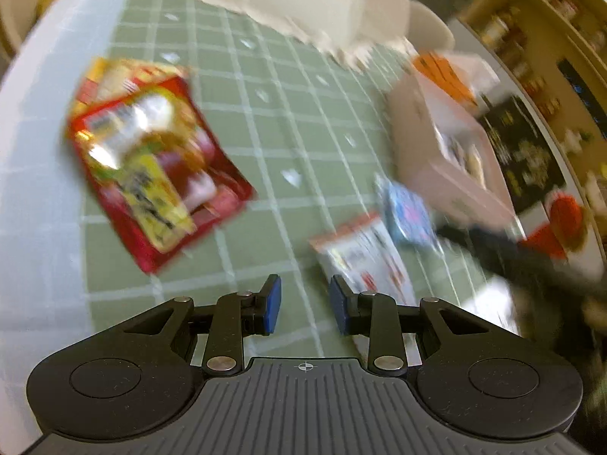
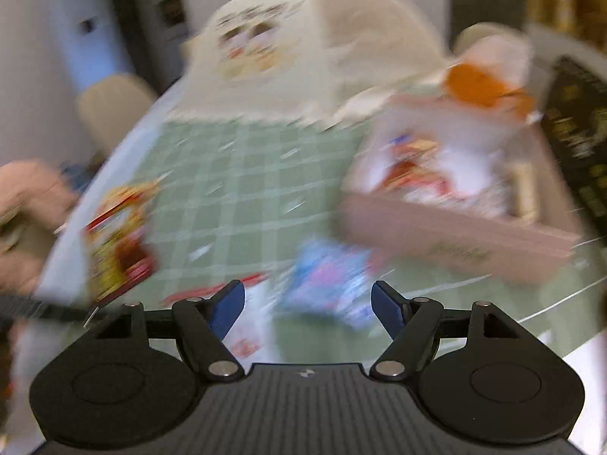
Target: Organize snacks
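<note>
- Nearest to the right gripper [image 2: 307, 303] lies the blue snack packet [image 2: 326, 280], just ahead between its jaws, which stand apart with nothing pressed; its long axis is too blurred to tell.
- Left gripper [image 1: 305, 305] is narrowly parted and empty; the white packet [image 1: 364, 254] lies just right of it, the red packet [image 1: 151, 167] far left.
- I judge the right hand nearer to the blue one.
- Pink box [image 2: 455, 235] waits on the right, on a green checked tablecloth [image 2: 246, 174]; shelves [image 1: 550, 38] stand beyond.

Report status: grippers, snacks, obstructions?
Left gripper and right gripper open, empty. Red packet, blue packet loose on cloth; pink box part-filled. Nothing blocking.
</note>
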`<state>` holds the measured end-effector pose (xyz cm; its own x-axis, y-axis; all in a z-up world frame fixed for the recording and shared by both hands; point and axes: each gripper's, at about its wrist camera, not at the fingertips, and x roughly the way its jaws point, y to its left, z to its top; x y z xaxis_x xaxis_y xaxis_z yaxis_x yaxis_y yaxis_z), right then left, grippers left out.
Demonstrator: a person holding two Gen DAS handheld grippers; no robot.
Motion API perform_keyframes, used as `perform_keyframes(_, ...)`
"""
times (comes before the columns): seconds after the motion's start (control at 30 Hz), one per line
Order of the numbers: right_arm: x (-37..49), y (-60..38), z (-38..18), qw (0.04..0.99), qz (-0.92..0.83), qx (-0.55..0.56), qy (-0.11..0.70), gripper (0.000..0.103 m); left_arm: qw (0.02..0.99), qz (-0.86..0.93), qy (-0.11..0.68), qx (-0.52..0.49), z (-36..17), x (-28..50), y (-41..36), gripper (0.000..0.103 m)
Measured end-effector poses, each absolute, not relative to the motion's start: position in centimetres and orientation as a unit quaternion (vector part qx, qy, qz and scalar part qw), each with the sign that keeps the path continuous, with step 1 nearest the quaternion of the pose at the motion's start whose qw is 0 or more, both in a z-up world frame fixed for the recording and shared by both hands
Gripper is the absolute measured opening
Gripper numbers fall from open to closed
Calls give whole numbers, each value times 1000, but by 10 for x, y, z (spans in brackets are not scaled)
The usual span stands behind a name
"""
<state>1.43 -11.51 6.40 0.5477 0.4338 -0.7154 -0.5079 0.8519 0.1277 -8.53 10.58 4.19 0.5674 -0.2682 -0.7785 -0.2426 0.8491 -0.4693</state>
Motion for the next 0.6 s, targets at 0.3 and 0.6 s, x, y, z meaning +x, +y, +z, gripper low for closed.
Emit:
perform_keyframes(0.3,67,-107,32,853,251,-36,456,76,826,-141,513,-184,43,-87,35,32)
perform_keyframes(0.6,16,-109,56,809,385,-9,445,76,848,-47,504,-159,53,-85,65,33)
